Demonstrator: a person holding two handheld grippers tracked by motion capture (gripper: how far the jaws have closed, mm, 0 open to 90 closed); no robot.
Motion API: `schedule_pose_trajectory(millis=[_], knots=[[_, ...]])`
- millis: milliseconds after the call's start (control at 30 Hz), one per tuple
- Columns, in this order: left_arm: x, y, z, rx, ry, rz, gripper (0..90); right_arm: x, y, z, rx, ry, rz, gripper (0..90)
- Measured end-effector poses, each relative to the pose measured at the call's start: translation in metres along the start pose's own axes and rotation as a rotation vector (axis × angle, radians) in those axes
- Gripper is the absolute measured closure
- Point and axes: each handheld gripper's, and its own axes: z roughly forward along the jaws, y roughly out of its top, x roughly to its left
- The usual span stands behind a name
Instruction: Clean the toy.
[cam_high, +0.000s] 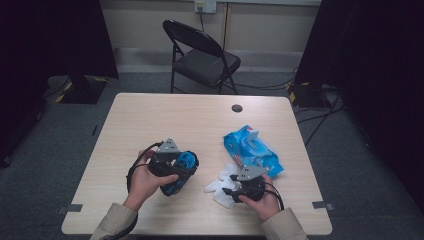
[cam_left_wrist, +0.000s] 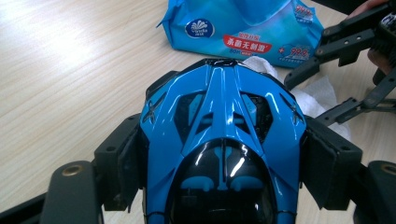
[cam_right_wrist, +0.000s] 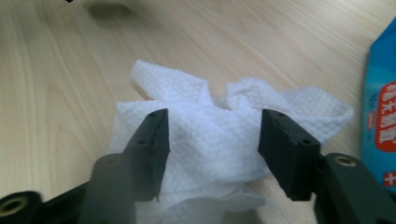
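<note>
A glossy blue and black toy car (cam_left_wrist: 224, 116) sits nose-forward between the pads of my left gripper (cam_left_wrist: 224, 161), which is shut on its sides. In the high view that car (cam_high: 187, 159) is held just above the table's left-centre by the left gripper (cam_high: 180, 172). A crumpled white wipe (cam_right_wrist: 210, 121) lies on the table with my right gripper (cam_right_wrist: 215, 140) over it. Its jaws stand apart on either side of the wipe and the pads do not press it. The high view shows the wipe (cam_high: 216, 186) at the right gripper (cam_high: 227, 191), near the front edge.
A blue pack of wet wipes (cam_high: 252, 150) lies just beyond the right gripper, right of centre. The wooden table (cam_high: 150, 115) has a round cable hole (cam_high: 237, 108) near its far edge. A black folding chair (cam_high: 205, 55) stands behind the table.
</note>
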Motion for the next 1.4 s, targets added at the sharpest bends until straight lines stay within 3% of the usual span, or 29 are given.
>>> schedule_pose_trajectory(millis=[67,167,300,400,600,900,967,1000,1333,1400], knots=[[-0.001,0.0,0.0,-0.006,-0.01,-0.003,25.0,0.001,-0.004,0.005,0.038,-0.002,-0.003,46.5],[-0.001,0.0,-0.001,-0.008,-0.007,0.006,25.8,0.002,-0.006,0.008,0.044,-0.003,-0.003,48.4],[0.001,-0.001,-0.001,-0.015,-0.014,-0.001,26.1,0.0,-0.006,0.007,0.043,-0.038,0.029,62.8],[0.001,-0.001,-0.001,-0.015,-0.016,0.006,26.1,0.0,-0.006,0.007,0.041,-0.045,0.035,63.6],[0.002,-0.002,-0.004,-0.025,-0.006,0.014,26.2,-0.001,-0.007,0.007,0.031,-0.075,0.045,81.3],[0.003,-0.002,-0.008,-0.038,0.0,0.019,26.2,-0.002,-0.007,0.005,0.021,-0.069,0.082,85.3],[0.002,0.0,-0.009,-0.04,-0.004,0.016,26.2,-0.002,-0.005,0.002,0.002,-0.065,0.1,85.5],[0.002,0.001,-0.01,-0.043,-0.005,0.026,26.2,-0.002,0.0,-0.004,-0.033,-0.057,0.103,85.7],[-0.001,0.006,-0.012,-0.066,-0.023,0.034,26.2,-0.002,0.026,-0.026,-0.147,-0.049,0.098,85.9],[-0.003,0.008,-0.012,-0.073,-0.024,0.044,26.2,-0.003,0.037,-0.033,-0.19,-0.045,0.101,85.9]])
